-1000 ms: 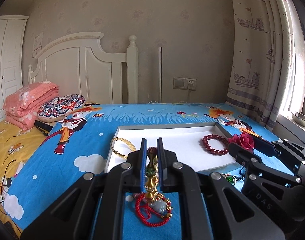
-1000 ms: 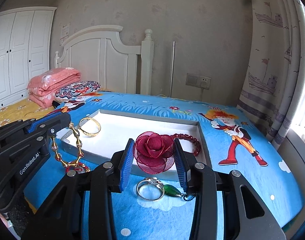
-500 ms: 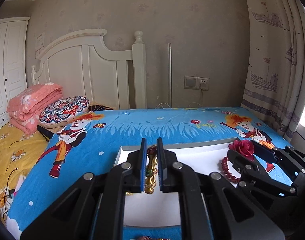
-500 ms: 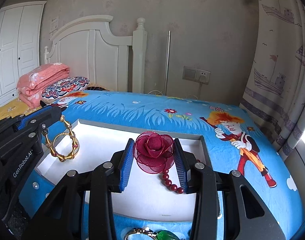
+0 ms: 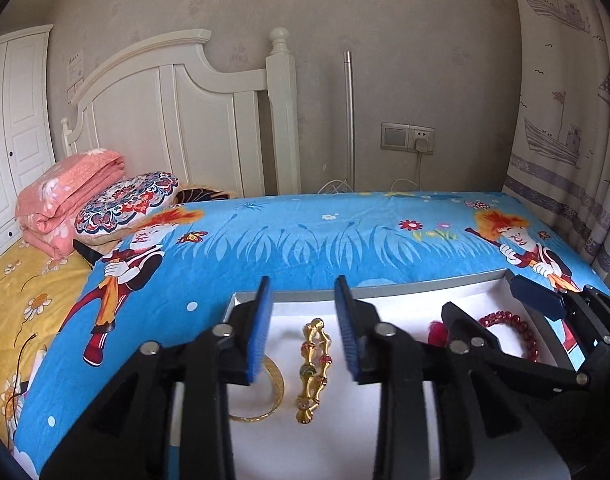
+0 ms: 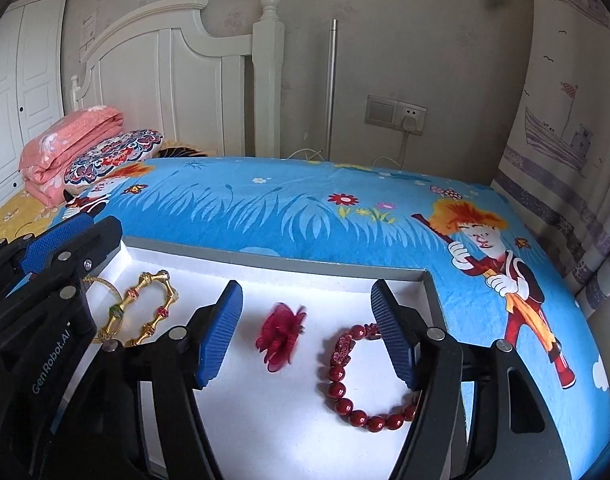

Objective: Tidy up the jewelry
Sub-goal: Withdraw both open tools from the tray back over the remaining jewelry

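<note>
I am letting go of two things into the white tray (image 6: pixel 345 270) on the bed (image 6: pixel 285 208). My left tongs (image 5: pixel 303 330) are opening, and the gold link bracelet (image 5: pixel 314 368) lies between the blue pads, touching neither, just beside the plain gold bangle (image 5: pixel 275 392) in the tray. My right tongs (image 6: pixel 307 328) are opening too, and the red rose (image 6: pixel 281 334) looks blurry, so I think it is dropping onto the tray floor, near the red bead bracelet (image 6: pixel 353 384). To do this well, I should let both tongs open wide, then lift them straight up from the tray so no pad drags anything out.
</note>
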`<action>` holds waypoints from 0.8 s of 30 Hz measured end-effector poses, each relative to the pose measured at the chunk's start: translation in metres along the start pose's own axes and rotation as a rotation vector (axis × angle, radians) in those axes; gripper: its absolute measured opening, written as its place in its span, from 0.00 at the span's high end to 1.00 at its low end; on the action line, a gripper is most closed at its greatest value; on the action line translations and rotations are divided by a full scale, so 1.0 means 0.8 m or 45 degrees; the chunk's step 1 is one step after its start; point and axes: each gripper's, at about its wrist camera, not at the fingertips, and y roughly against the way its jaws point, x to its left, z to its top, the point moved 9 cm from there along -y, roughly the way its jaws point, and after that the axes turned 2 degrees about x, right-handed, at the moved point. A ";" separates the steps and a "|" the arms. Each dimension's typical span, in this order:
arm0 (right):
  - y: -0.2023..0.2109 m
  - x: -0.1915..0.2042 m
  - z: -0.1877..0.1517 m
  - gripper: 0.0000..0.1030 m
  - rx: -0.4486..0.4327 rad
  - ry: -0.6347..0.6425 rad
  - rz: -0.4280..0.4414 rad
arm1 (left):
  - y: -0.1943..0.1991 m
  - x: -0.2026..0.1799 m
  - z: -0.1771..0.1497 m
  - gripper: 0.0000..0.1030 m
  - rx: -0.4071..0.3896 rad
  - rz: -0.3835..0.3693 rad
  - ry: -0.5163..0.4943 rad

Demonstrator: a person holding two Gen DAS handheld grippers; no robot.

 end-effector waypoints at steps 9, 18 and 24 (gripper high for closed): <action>0.038 0.002 -0.008 0.39 -0.046 0.018 0.044 | 0.025 0.028 -0.007 0.20 -0.026 0.047 0.036; 0.083 0.003 -0.050 0.38 -0.092 0.084 0.069 | 0.074 0.053 -0.052 0.05 -0.040 0.060 0.062; 0.106 -0.001 -0.074 0.37 -0.112 0.063 0.091 | 0.099 0.055 -0.089 0.05 -0.048 0.083 0.015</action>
